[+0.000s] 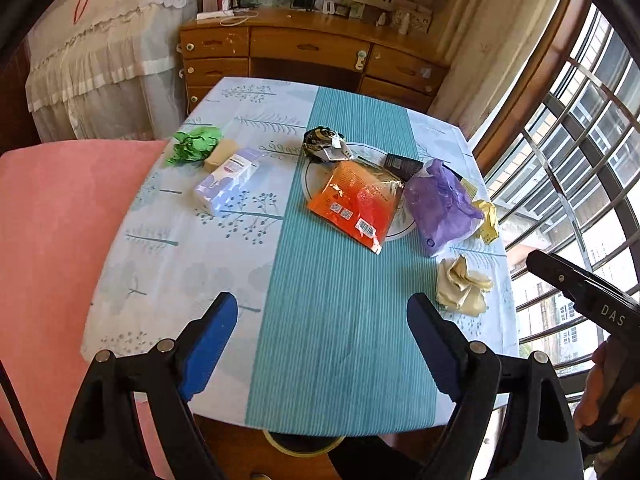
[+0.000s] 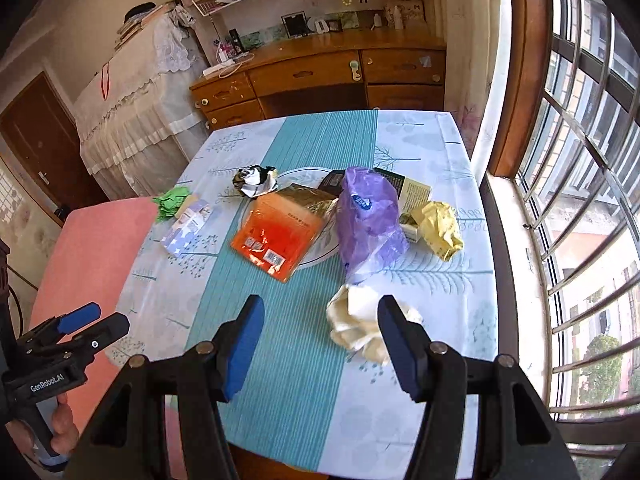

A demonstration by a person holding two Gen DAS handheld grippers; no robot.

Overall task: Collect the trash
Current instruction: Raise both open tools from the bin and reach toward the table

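Note:
Trash lies on the table (image 1: 320, 320) (image 2: 288, 360): an orange snack packet (image 1: 356, 204) (image 2: 280, 236) on a plate (image 1: 314, 184), a purple plastic bag (image 1: 440, 204) (image 2: 368, 216), a cream crumpled paper (image 1: 460, 288) (image 2: 356, 320), a yellow paper ball (image 1: 488, 216) (image 2: 440, 228), a green paper wad (image 1: 194, 144) (image 2: 172, 200), and a black-and-white wrapper (image 1: 324, 142) (image 2: 256, 180). My left gripper (image 1: 322, 336) is open and empty above the near edge. My right gripper (image 2: 320, 340) is open and empty, its right finger in front of the cream paper.
A tissue pack (image 1: 228, 184) (image 2: 188, 228) and a tan block (image 1: 220, 154) lie at the table's left. A dark box (image 1: 402, 166) sits behind the purple bag. A pink chair (image 1: 60, 240) stands left, a wooden dresser (image 1: 304, 52) behind, a barred window (image 2: 580, 200) right.

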